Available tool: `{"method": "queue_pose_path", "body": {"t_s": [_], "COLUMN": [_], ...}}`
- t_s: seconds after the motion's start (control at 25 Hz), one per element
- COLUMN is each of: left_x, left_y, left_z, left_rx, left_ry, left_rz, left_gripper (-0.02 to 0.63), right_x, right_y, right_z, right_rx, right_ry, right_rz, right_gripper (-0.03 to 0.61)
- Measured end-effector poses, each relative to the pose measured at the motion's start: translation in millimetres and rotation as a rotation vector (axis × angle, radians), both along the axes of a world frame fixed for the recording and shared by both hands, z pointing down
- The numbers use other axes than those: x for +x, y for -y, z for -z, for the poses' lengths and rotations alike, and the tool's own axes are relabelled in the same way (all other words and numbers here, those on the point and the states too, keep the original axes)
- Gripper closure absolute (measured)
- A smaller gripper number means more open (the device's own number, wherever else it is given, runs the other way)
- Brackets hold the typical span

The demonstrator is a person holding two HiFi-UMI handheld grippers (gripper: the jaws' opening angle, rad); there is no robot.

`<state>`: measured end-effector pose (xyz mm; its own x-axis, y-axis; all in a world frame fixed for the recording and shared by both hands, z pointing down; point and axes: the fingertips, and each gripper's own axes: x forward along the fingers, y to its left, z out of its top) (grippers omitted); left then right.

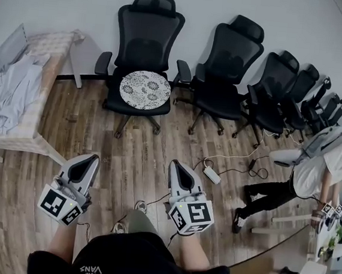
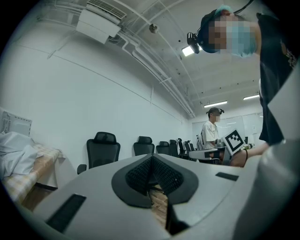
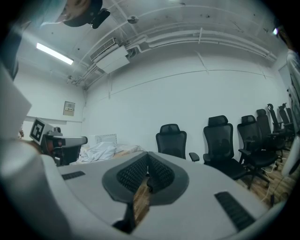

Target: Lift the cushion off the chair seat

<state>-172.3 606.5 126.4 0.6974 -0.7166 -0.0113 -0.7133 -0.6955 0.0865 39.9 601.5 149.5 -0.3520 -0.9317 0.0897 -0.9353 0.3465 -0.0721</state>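
Note:
A round white cushion with a dark floral pattern [image 1: 145, 90] lies flat on the seat of a black mesh office chair [image 1: 145, 37] by the far wall. My left gripper [image 1: 88, 163] and right gripper [image 1: 177, 169] hang side by side over the wooden floor, well short of the chair, both pointing toward it. Each is shut with nothing between its jaws. The left gripper view shows the same chair [image 2: 102, 150] beyond the closed left gripper [image 2: 152, 159], and in the right gripper view it [image 3: 171, 140] stands past the closed right gripper [image 3: 147, 165]. The cushion is hidden in both gripper views.
A row of more black chairs [image 1: 229, 64] runs right along the wall. A table with grey clothes [image 1: 16, 85] stands at the left. A white power strip with cables [image 1: 212, 175] lies on the floor. A person [image 1: 312, 171] stands at the right beside a desk.

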Motion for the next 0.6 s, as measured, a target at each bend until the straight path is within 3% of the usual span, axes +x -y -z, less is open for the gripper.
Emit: {"method": "queue_pose_path", "body": {"t_s": [0.6], "left_x": [32.9], "left_y": [93.4], "left_z": [1.1], "left_rx": [0.006], "left_ry": [-0.004], "left_rz": [0.039], "left_gripper": [0.601], "right_x": [31.3], "right_y": [101.9], "right_z": [-1.8], "right_rx": [-0.003], "right_ry": [-0.002], "right_rz": [0.053], "right_gripper": [0.561]}}
